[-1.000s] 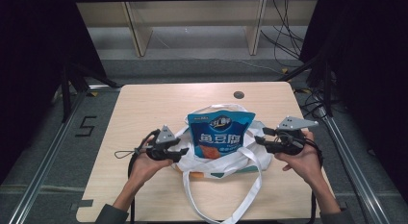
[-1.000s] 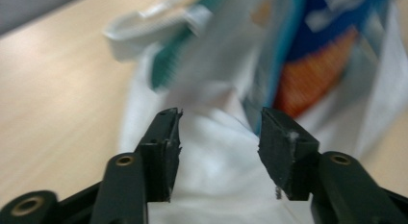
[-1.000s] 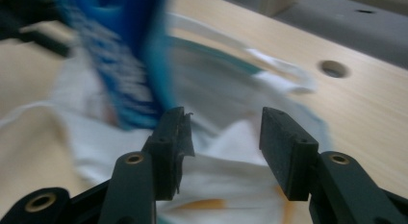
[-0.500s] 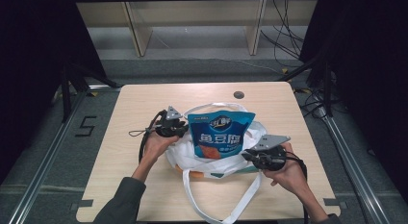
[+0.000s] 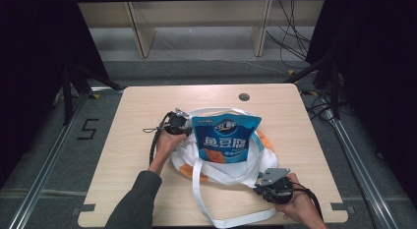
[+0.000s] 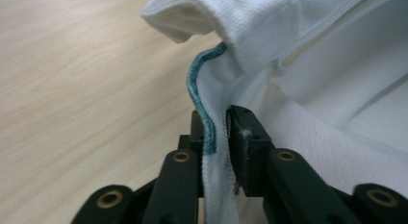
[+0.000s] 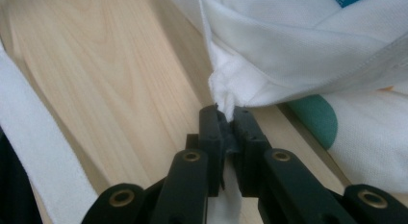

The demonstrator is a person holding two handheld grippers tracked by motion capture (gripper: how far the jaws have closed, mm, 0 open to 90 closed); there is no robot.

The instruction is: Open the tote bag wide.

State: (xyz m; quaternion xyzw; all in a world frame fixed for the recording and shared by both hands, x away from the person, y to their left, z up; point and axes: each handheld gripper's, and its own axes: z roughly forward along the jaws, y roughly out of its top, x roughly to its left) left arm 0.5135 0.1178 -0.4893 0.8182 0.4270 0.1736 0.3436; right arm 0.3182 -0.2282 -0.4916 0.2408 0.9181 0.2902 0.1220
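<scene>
A white cloth tote bag (image 5: 231,171) lies on the wooden table (image 5: 128,116) with a blue snack packet (image 5: 223,140) standing in its mouth. My left gripper (image 5: 183,122) is at the bag's far left rim, shut on the green-trimmed edge (image 6: 210,132). My right gripper (image 5: 260,182) is at the bag's near right side, shut on a bunched fold of the white cloth (image 7: 231,101). A long white strap (image 5: 206,209) loops from the bag toward the table's front edge.
A small dark round hole (image 5: 244,97) sits near the table's far edge. A wooden shelf frame (image 5: 196,22) stands behind the table. Metal rails (image 5: 44,170) run along both sides, and the floor at the left bears a mark like a 5 (image 5: 87,128).
My left gripper has moved away from me to the bag's far left rim. My right gripper has come down toward the front edge, pulling the bag's near right cloth with it.
</scene>
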